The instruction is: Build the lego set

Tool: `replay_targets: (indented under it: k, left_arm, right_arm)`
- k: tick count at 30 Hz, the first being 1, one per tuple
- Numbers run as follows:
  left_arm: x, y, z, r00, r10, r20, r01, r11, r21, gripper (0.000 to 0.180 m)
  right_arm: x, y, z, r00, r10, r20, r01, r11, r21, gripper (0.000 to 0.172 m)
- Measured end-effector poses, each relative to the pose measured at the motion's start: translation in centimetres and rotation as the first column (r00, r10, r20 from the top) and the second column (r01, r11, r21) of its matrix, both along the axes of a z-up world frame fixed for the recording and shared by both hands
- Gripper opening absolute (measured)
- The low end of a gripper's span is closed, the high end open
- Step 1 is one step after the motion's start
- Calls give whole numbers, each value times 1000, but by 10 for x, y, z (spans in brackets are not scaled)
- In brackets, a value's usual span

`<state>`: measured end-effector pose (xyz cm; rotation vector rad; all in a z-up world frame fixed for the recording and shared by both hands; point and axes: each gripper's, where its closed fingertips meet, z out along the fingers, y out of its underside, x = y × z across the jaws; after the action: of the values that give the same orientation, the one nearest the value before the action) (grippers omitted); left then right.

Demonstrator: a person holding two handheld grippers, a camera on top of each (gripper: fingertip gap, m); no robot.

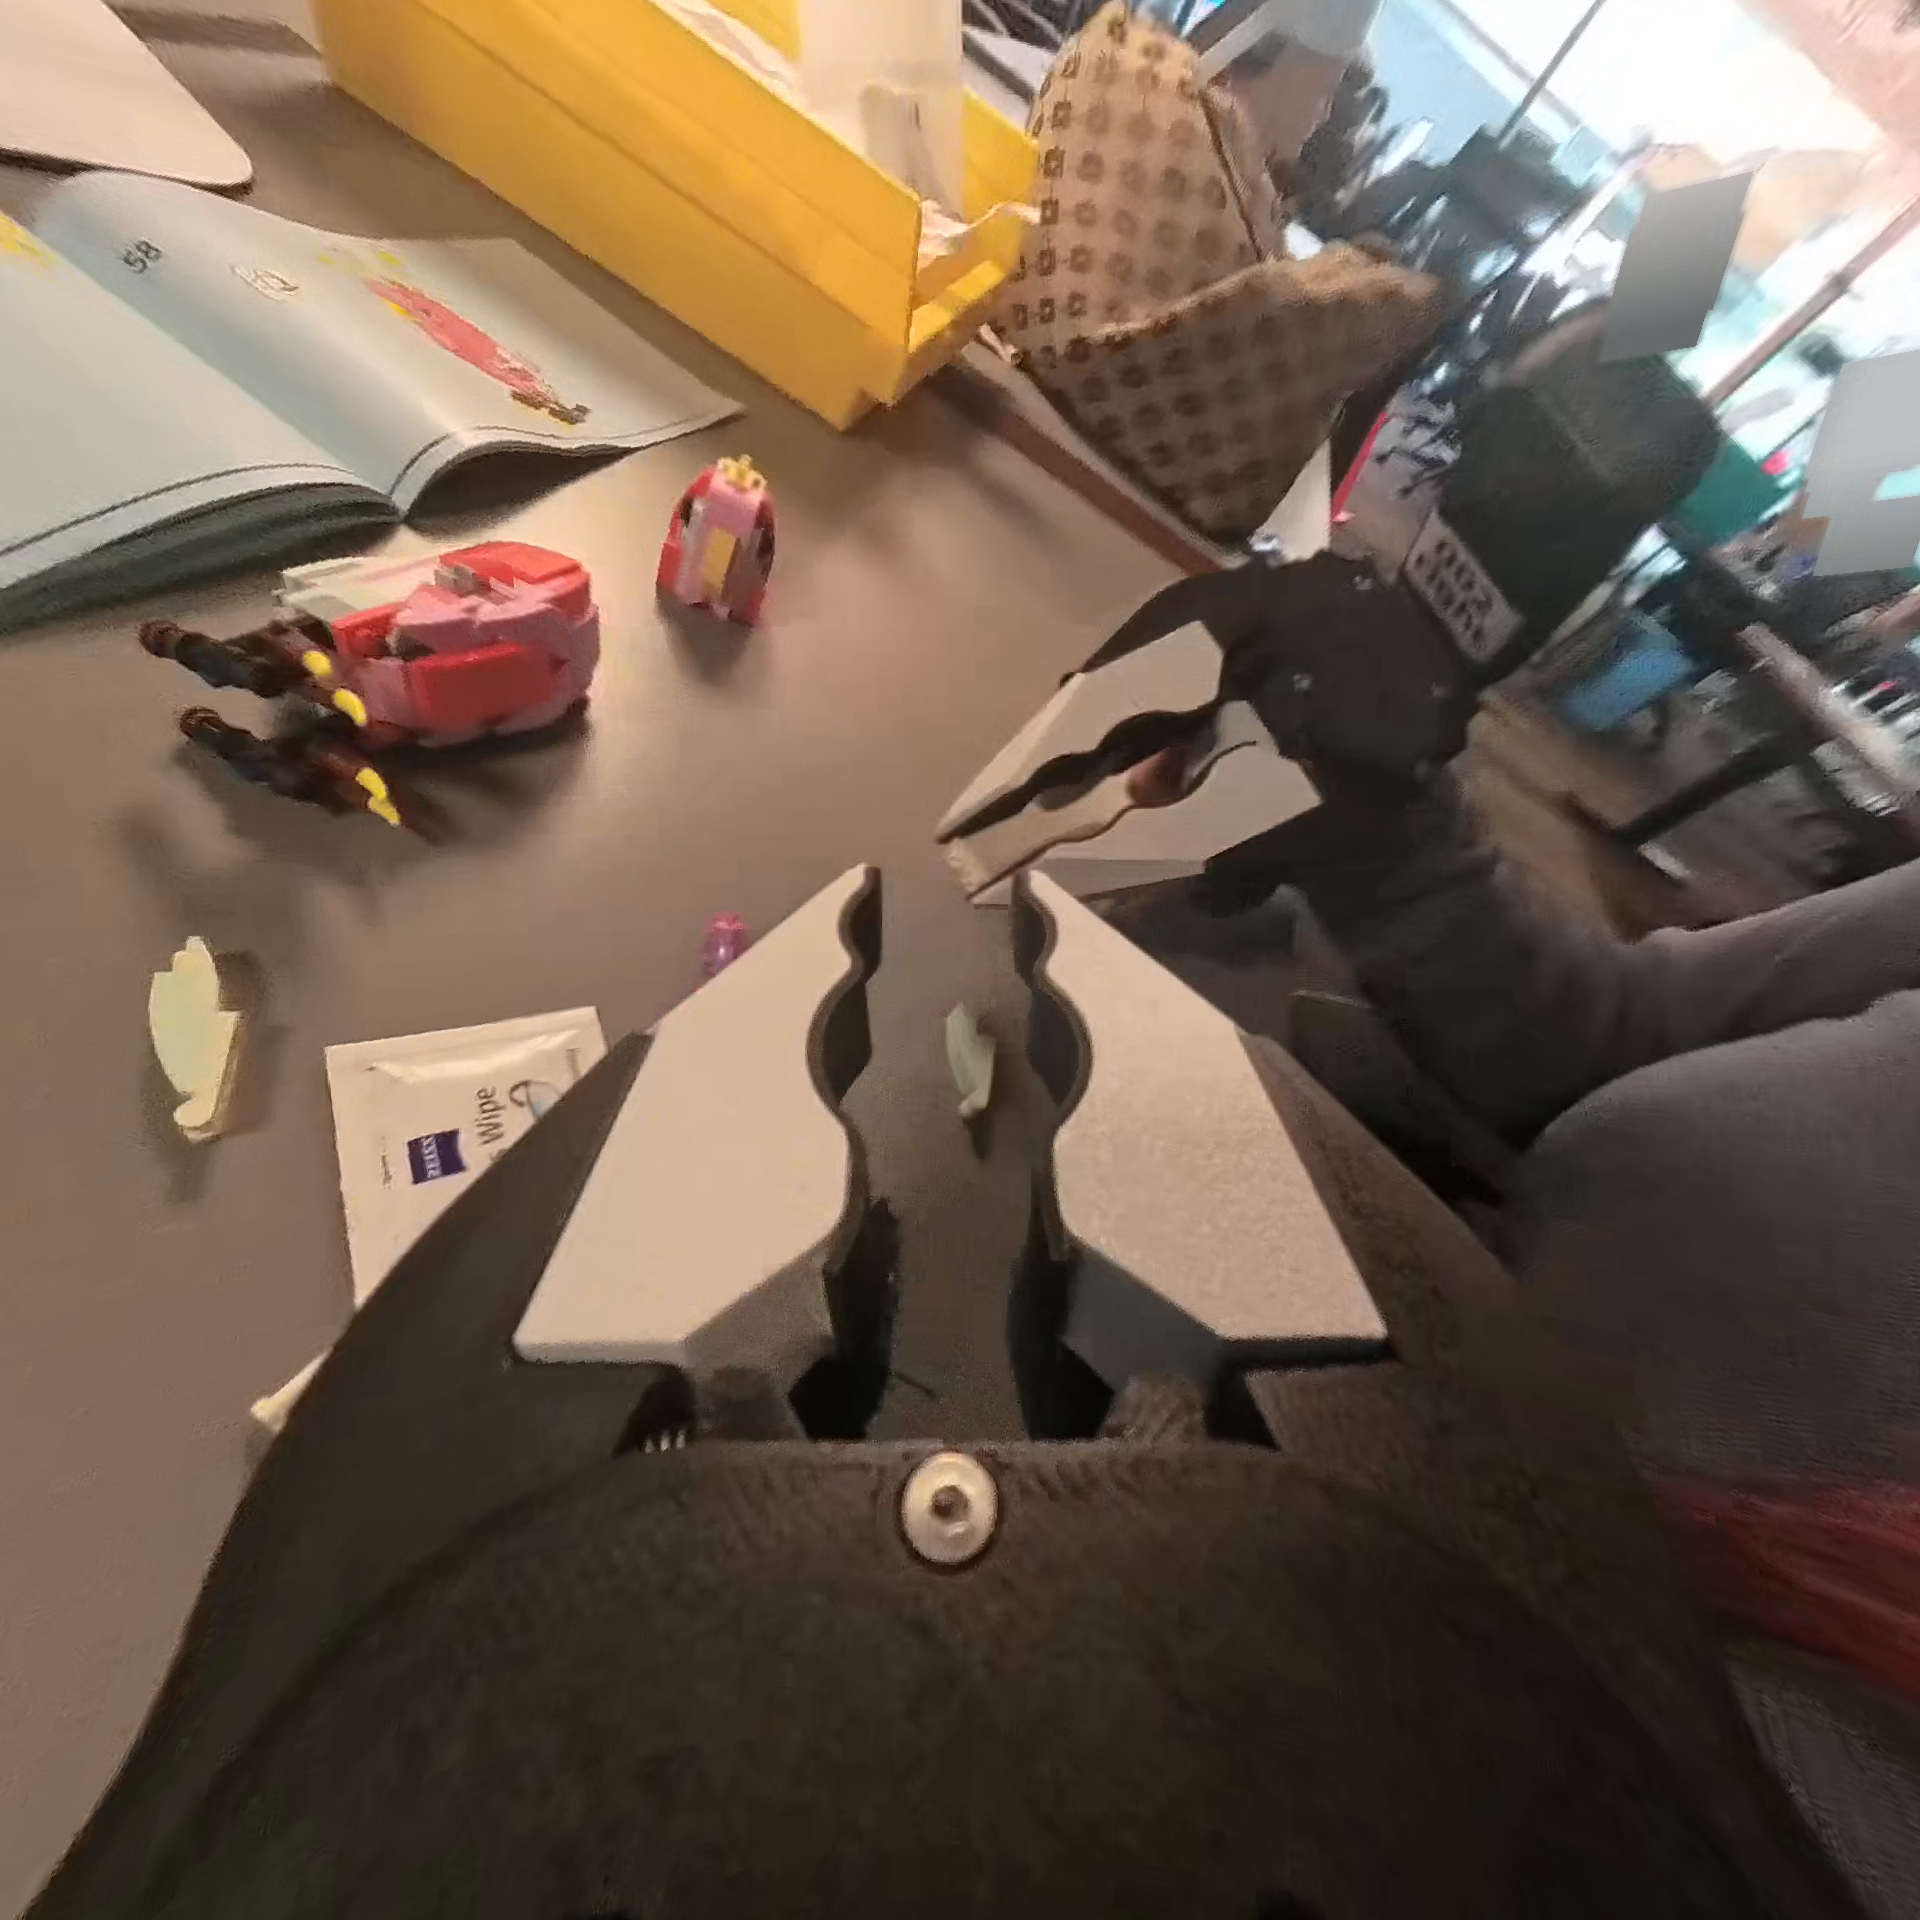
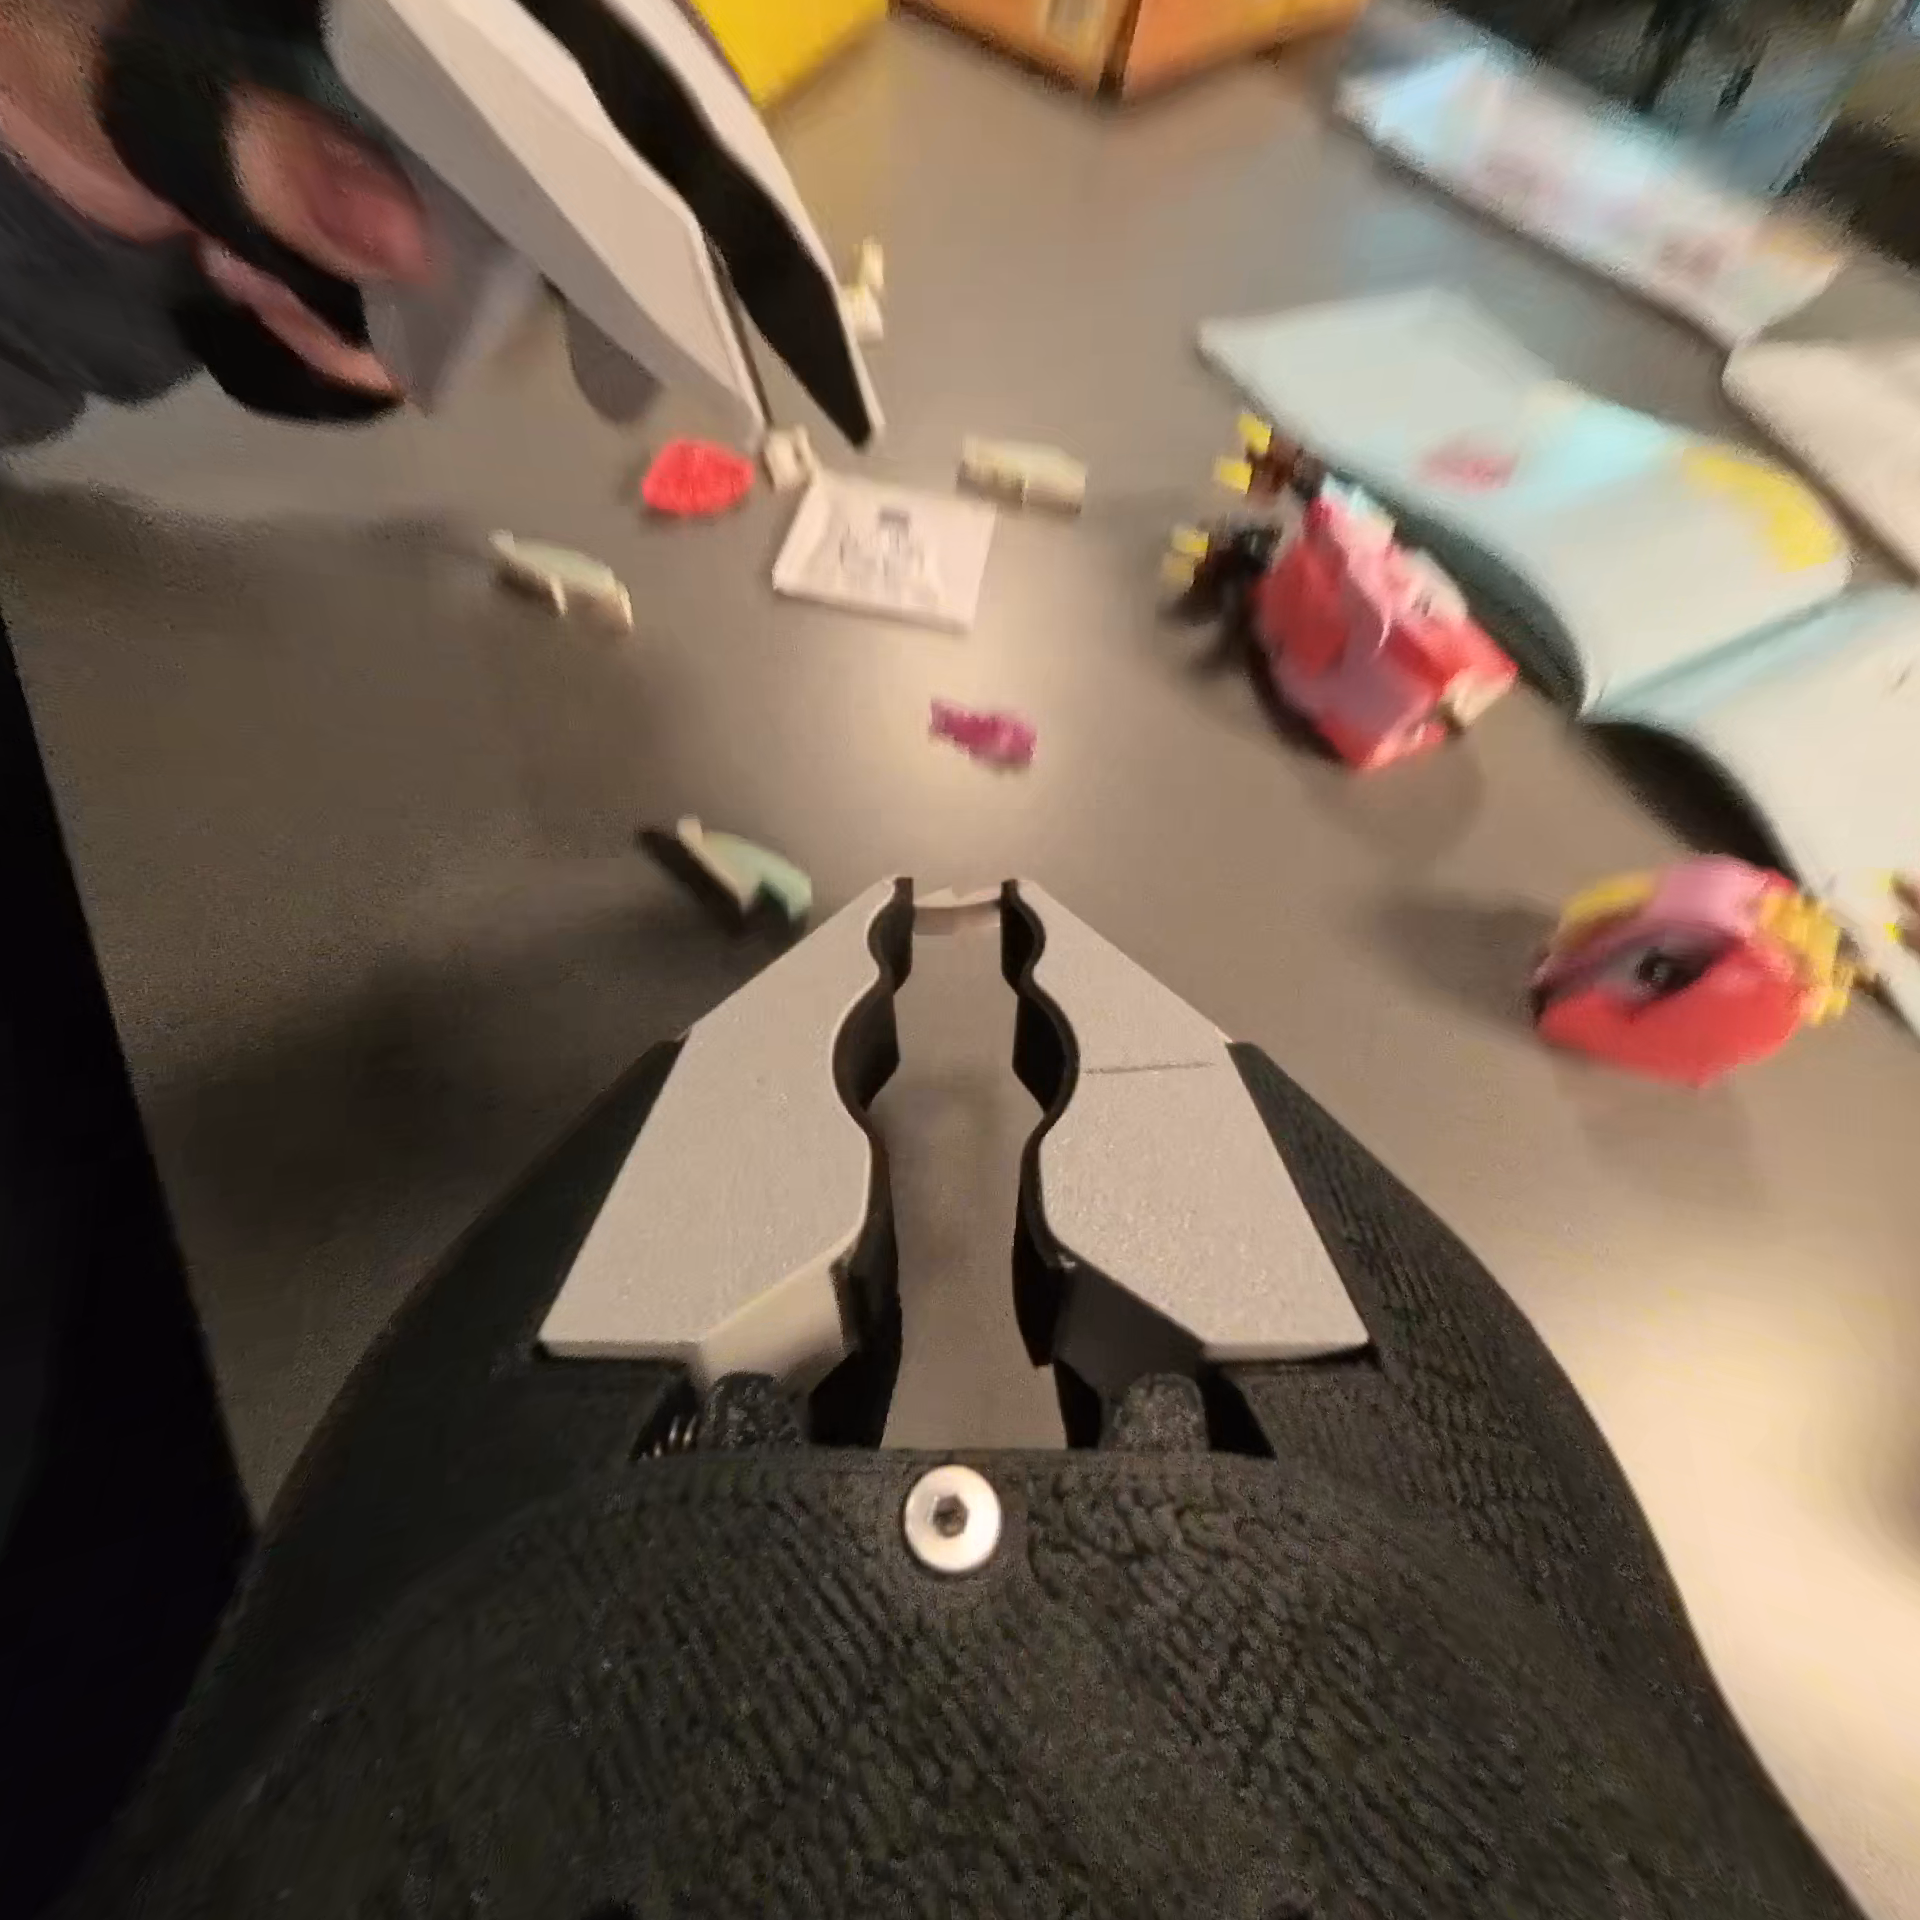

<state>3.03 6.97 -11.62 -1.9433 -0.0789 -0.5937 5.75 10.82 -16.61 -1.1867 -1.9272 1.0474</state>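
Observation:
My left gripper [image 1: 948, 891] is open and holds nothing above the dark table [image 1: 727, 790]. A pale green flat piece [image 1: 971, 1049] lies on the table and shows between its fingers. A small pink clear piece [image 1: 724, 940] lies just left of them. My right gripper [image 2: 954, 891] is shut on a small white piece [image 2: 951, 912], pinched at the very tips. It also shows in the left wrist view [image 1: 961, 847], close in front of my left gripper's tips. My left gripper shows in the right wrist view [image 2: 816, 421], held by a hand [image 2: 312, 229].
A red and pink brick model with dark claws [image 1: 457, 655], a small red and pink figure [image 1: 717, 551], an open booklet [image 1: 208, 364], a yellow box [image 1: 675, 177], a white sachet [image 1: 457, 1122] and a pale flat piece [image 1: 192, 1034] lie on the table. A patterned bag [image 1: 1153, 281] stands at its far edge. Some 8 cm of space lies between my two pairs of fingers. Between my left fingertips and the white sachet [image 1: 457, 1122] there is roughly 10 cm. My right wrist view [image 2: 915, 543] looks at it from another angle.

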Motion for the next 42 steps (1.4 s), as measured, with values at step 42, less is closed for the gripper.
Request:
replay_targets:
  k: [42]
  left_arm:
    - [38, -7, -79, 881, -123, -457, 7, 969, -247, 20]
  right_arm:
    - [36, 19, -16, 980, 130, 147, -114, 987, -114, 46]
